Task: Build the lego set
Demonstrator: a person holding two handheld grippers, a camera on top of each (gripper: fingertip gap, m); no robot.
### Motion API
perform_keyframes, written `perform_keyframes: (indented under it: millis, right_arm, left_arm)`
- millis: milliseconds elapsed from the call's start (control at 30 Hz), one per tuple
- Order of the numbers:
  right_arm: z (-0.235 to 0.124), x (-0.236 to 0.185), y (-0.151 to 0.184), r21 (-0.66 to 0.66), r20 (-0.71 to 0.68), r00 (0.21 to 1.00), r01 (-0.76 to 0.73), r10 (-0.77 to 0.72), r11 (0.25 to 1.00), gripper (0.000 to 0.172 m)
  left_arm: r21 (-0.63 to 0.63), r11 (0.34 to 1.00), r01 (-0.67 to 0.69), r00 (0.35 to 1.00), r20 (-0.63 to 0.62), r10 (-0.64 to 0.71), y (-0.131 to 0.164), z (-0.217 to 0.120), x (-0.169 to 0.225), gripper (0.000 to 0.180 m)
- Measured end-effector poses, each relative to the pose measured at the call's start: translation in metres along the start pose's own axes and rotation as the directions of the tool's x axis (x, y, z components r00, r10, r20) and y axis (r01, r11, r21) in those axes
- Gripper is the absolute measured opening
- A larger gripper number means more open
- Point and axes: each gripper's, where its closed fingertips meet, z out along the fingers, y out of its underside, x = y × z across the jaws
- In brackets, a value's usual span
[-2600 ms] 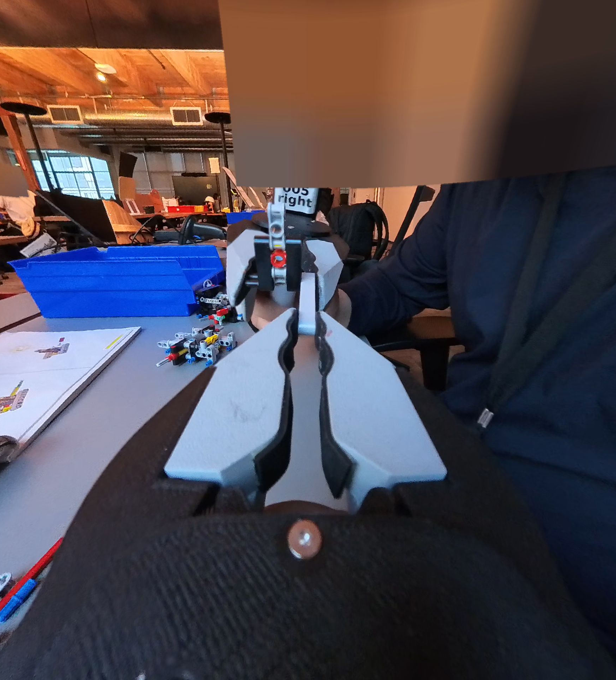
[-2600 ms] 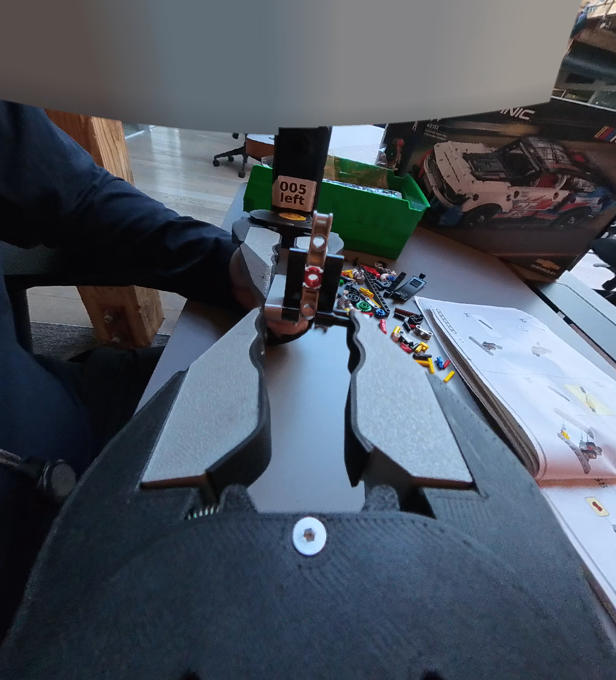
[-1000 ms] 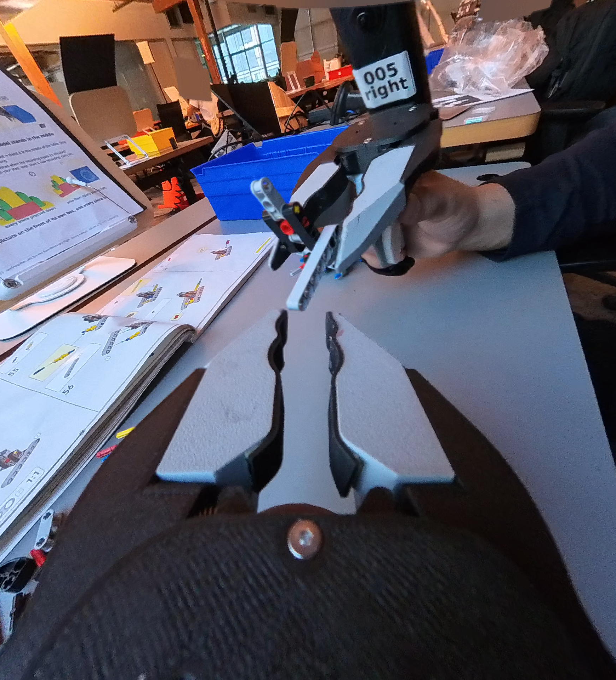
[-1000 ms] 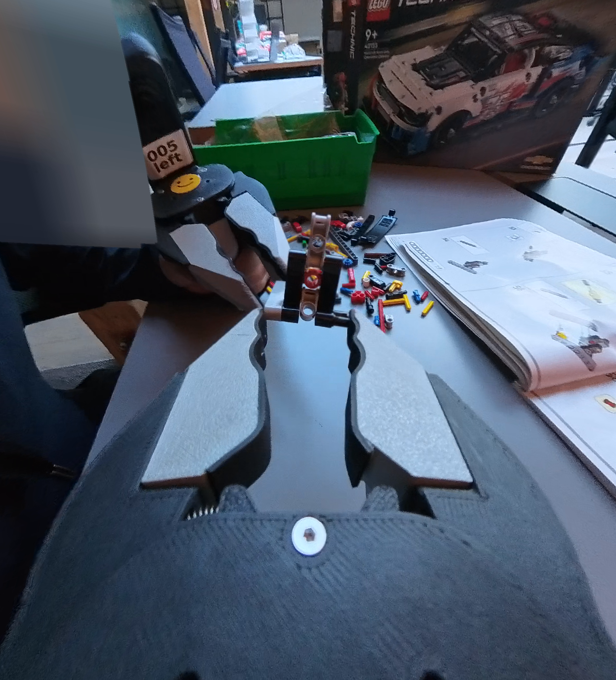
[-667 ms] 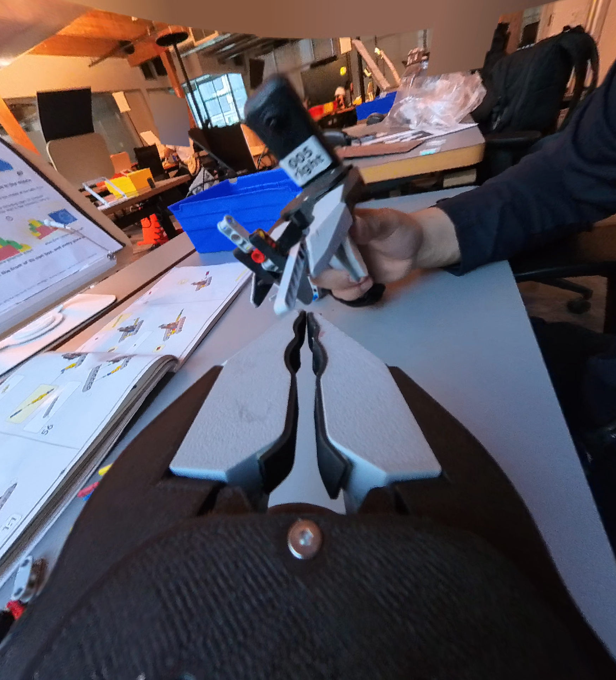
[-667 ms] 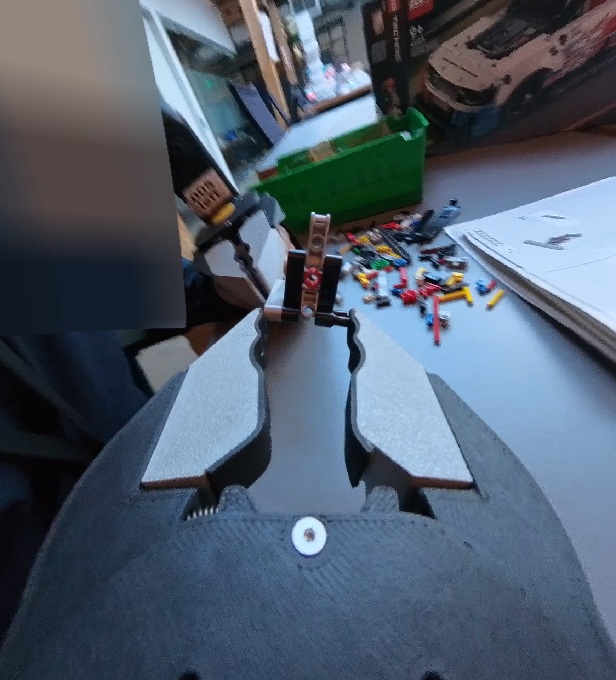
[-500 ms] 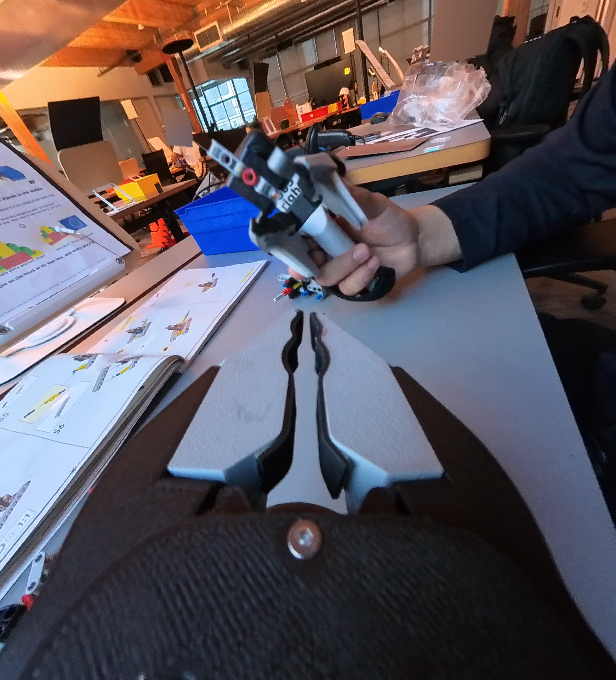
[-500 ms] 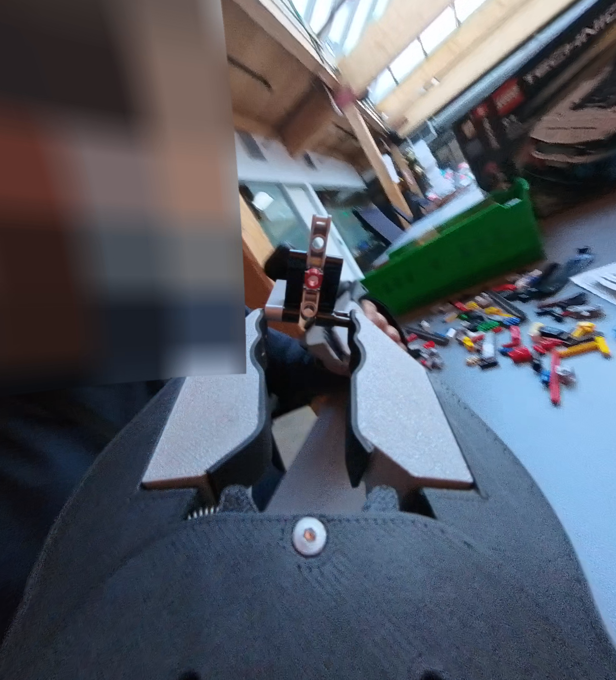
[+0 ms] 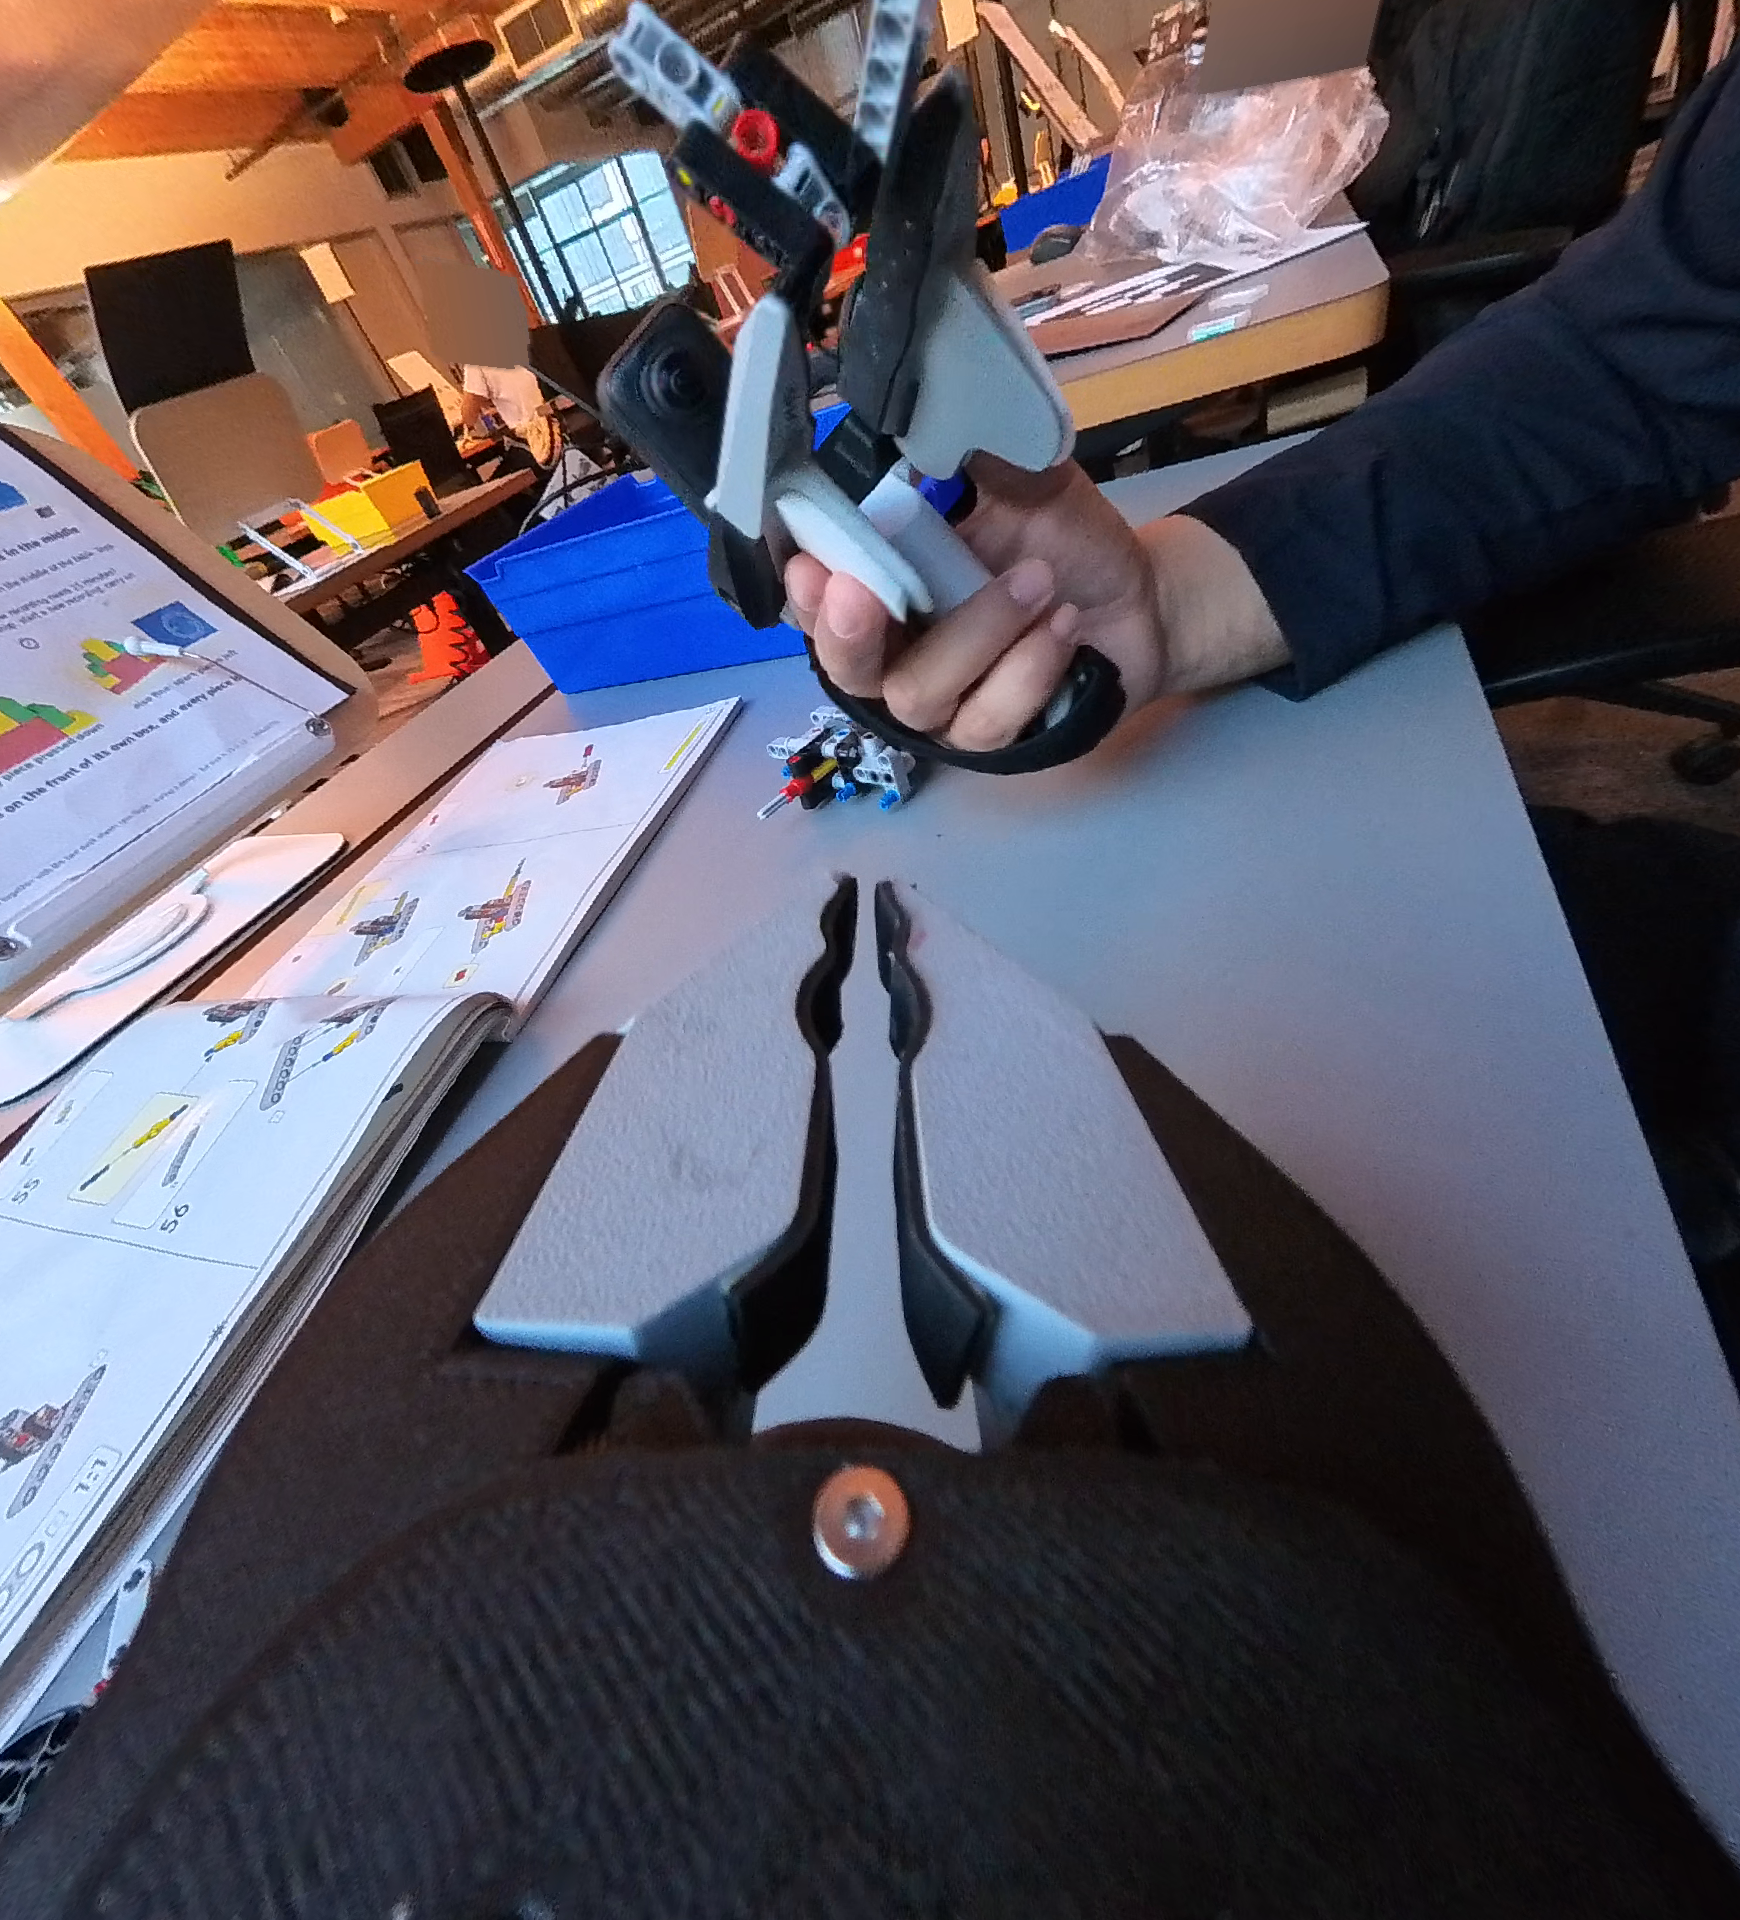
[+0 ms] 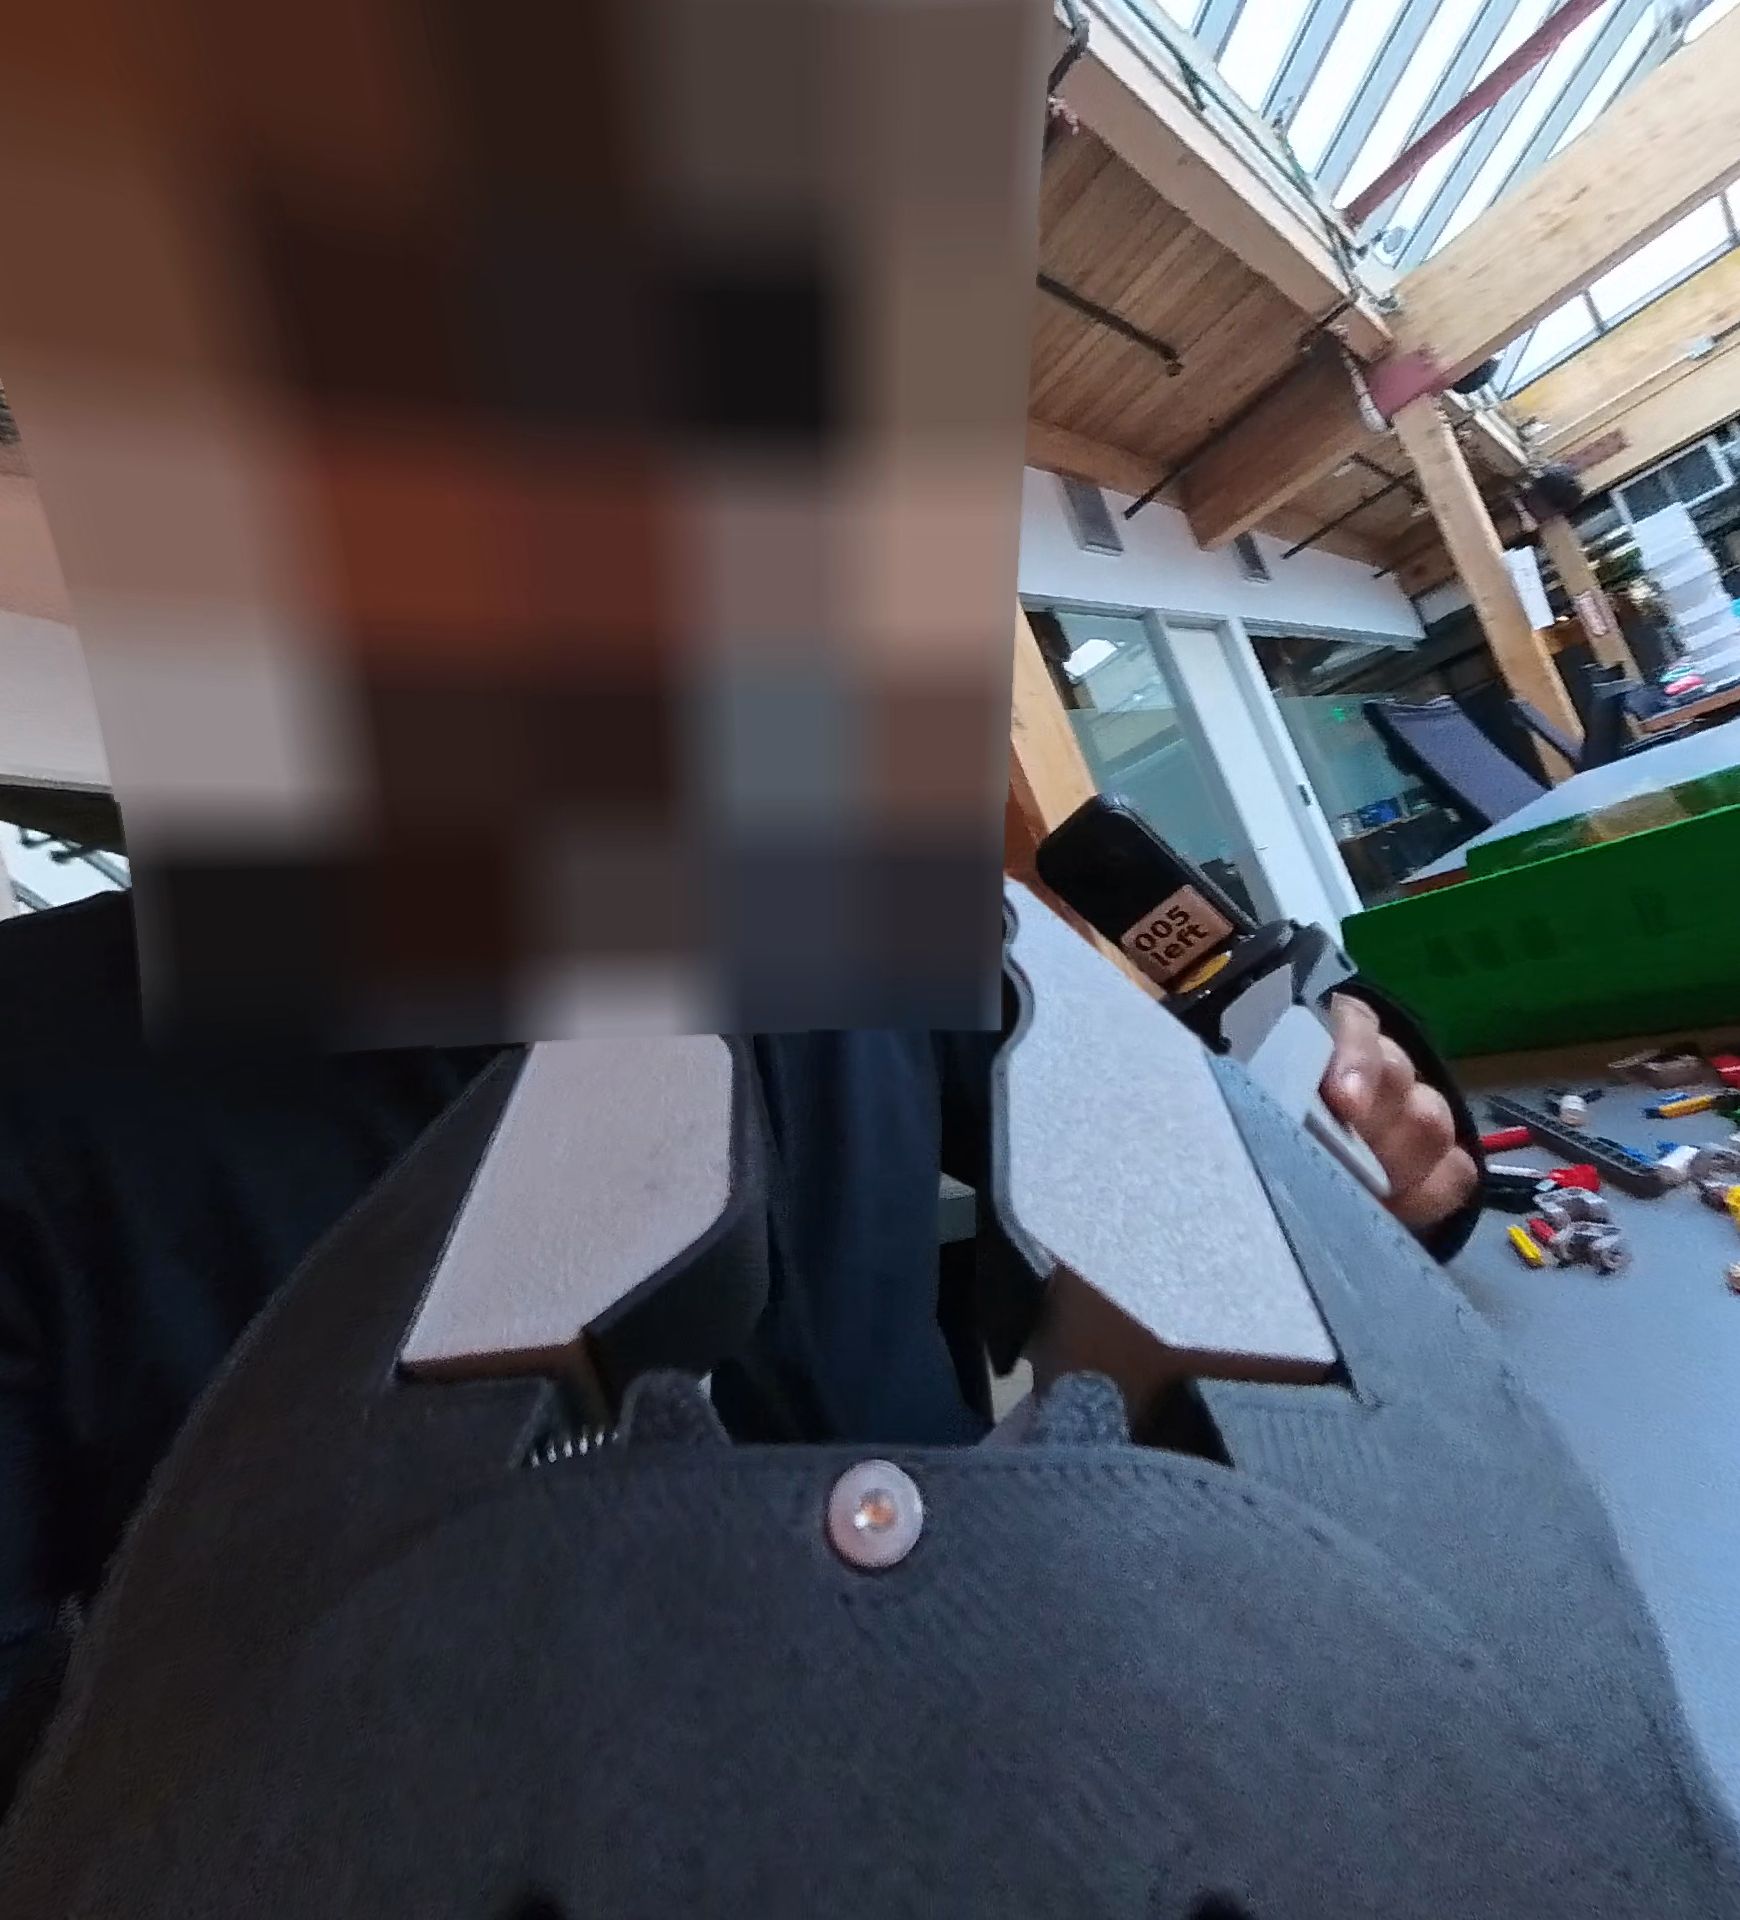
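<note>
Since a second ago my right gripper [image 9: 824,177] has swung up off the tabletop and tipped back toward the person. In the left wrist view it is raised above the far edge, jaws clamped on a black-and-grey brick assembly [image 9: 752,177] with a red pin; my left gripper [image 9: 864,902] hangs nearly closed on nothing, short of a small brick build [image 9: 838,771] beside the open instruction booklet [image 9: 492,935]. In the right wrist view my fingertips are hidden by blur; loose bricks [image 10: 1697,1174] lie before the green bin [image 10: 1593,935].
</note>
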Motion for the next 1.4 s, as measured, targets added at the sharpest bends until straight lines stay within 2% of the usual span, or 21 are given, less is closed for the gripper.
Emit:
perform_keyframes:
  millis: [33,300,500,767,933,1067,1200,1300,1400]
  right_arm:
    - [0.000,-0.001,0.000,0.000,0.008,1.000,-0.007,0.007,1.000,0.040]
    - [-0.001,0.003,0.000,0.005,-0.002,0.999,-0.033,0.033,0.999,0.041]
    - [0.002,0.018,0.015,-0.096,-0.121,0.993,-0.004,-0.007,0.995,0.041]
    - [-0.002,0.043,0.039,-0.304,-0.310,0.937,0.065,-0.164,0.950,0.040]
    - [-0.020,0.073,0.058,-0.514,-0.451,0.816,0.093,-0.361,0.853,0.041]
    - [-0.042,0.098,0.055,-0.647,-0.559,0.620,0.090,-0.551,0.757,0.041]
    - [-0.039,0.104,0.050,-0.716,-0.577,0.475,0.098,-0.664,0.691,0.041]
    - [-0.040,0.106,0.054,-0.781,-0.545,0.393,0.085,-0.741,0.619,0.041]
    - [-0.042,0.106,0.055,-0.815,-0.524,0.341,0.067,-0.781,0.576,0.041]
  left_arm:
    - [-0.003,1.000,-0.003,1.000,0.000,0.003,0.001,0.000,0.000,0.000]
    - [-0.011,1.000,-0.016,1.000,0.001,0.016,0.002,0.001,0.001,0.000]
    - [-0.010,0.999,-0.034,0.999,-0.002,0.034,0.001,0.001,0.004,0.000]
    - [0.020,0.999,-0.050,0.996,-0.067,0.052,-0.005,0.003,0.018,0.002]
    - [0.012,1.000,-0.010,0.998,-0.055,0.011,-0.004,0.005,0.014,0.009]
    - [-0.012,0.993,0.120,0.993,-0.014,-0.120,0.002,0.006,-0.005,0.014]
    - [-0.016,0.984,0.176,0.984,-0.004,-0.176,0.004,0.006,-0.012,0.017]
    - [-0.073,0.990,0.121,0.993,0.020,-0.120,0.012,0.007,-0.013,0.009]
    - [-0.146,0.989,-0.016,0.996,0.086,0.028,0.022,0.008,-0.018,0.001]
